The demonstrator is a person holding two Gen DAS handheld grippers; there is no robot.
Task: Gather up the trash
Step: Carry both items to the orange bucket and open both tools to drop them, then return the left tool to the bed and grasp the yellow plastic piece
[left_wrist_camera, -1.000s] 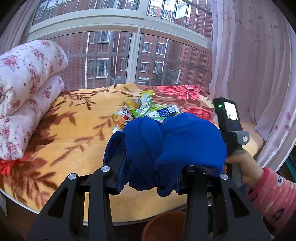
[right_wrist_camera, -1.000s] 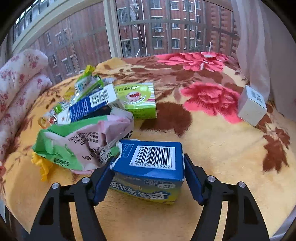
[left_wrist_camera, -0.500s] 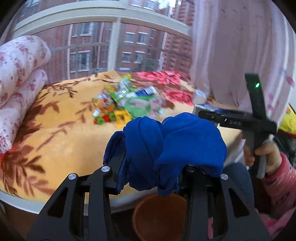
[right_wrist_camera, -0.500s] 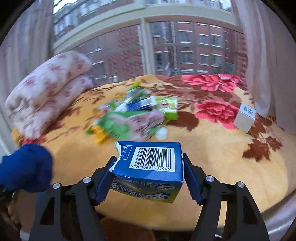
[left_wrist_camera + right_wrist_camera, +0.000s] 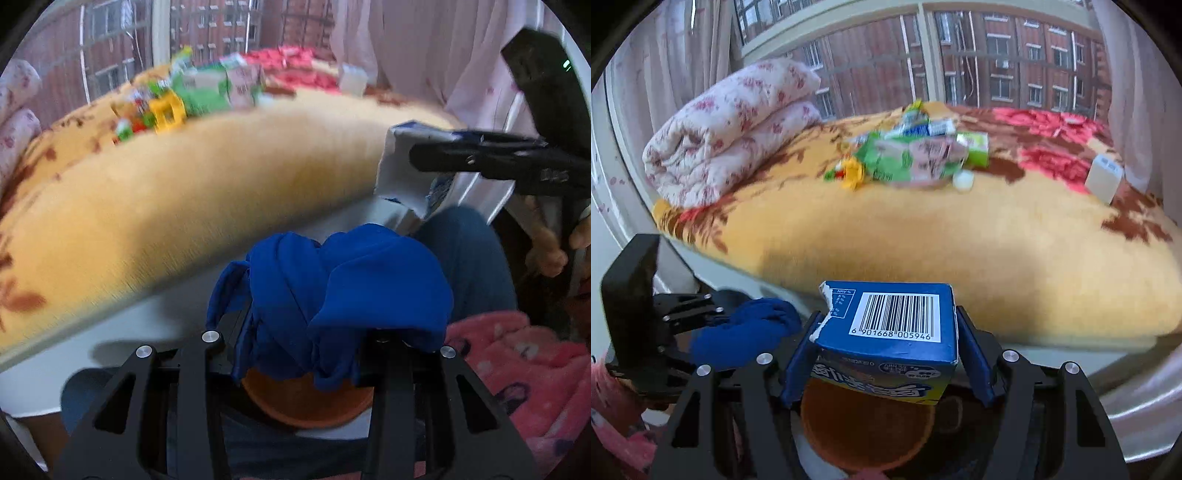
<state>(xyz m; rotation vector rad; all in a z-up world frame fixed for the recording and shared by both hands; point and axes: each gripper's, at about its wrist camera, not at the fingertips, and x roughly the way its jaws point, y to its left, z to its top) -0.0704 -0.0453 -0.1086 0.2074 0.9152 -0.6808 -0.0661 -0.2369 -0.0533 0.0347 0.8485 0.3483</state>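
Torn blue cardboard carton (image 5: 886, 332), clamped in the right gripper (image 5: 886, 354), hangs directly above the round orange bin (image 5: 866, 428); the left gripper (image 5: 314, 343) clamps blue cloth (image 5: 332, 295) beside it.

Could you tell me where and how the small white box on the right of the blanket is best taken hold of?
Grip the white box across its two upright side faces, claw coming down from above. It appears to stand upright and alone on the blanket, apart from the wrapper pile, so both sides look free.
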